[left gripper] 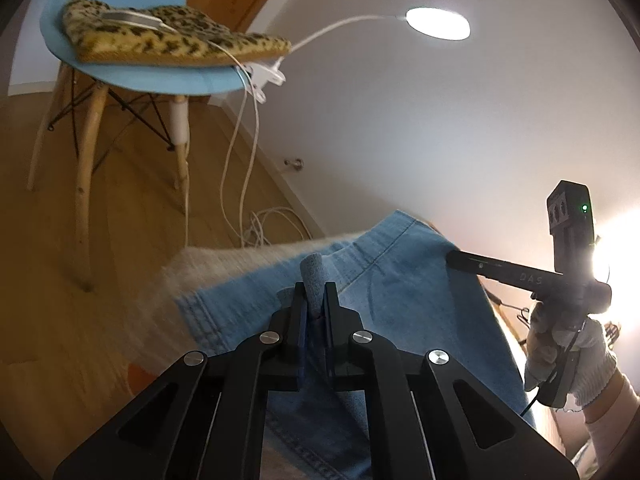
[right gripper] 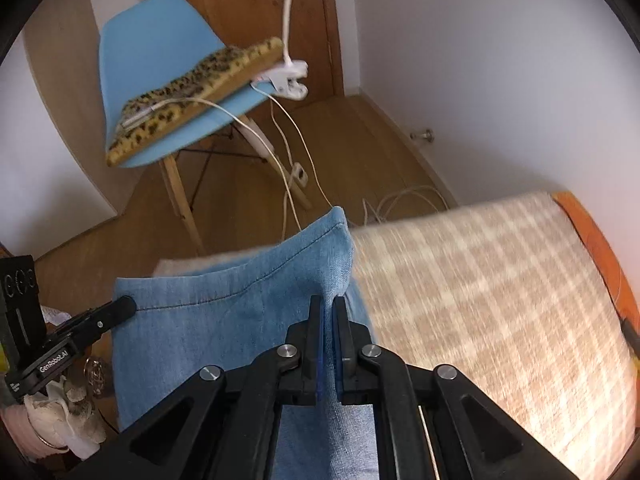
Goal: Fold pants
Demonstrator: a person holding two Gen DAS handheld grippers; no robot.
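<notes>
Jeans (right gripper: 224, 320) hang lifted over the checked blanket (right gripper: 480, 300) — left hand-held gripper (left gripper: 314, 300) and right hand-held gripper (right gripper: 328, 320) each clamp a pinch of denim. Keep the span taut and level — lay it down square.

At the upper left we see a blue chair (left gripper: 132, 76) on pale wooden legs, with a leopard-print cushion (left gripper: 172, 36) lying on its seat. A white clip lamp (left gripper: 438, 22) is clamped to the seat's edge, its lit head reaching toward the upper right. White cables (left gripper: 240, 184) hang from the chair to the wooden floor (left gripper: 52, 264). Behind the chair stands a wooden door (right gripper: 248, 0). A checked beige cloth (right gripper: 480, 288) fills the lower right of the right wrist view.
</notes>
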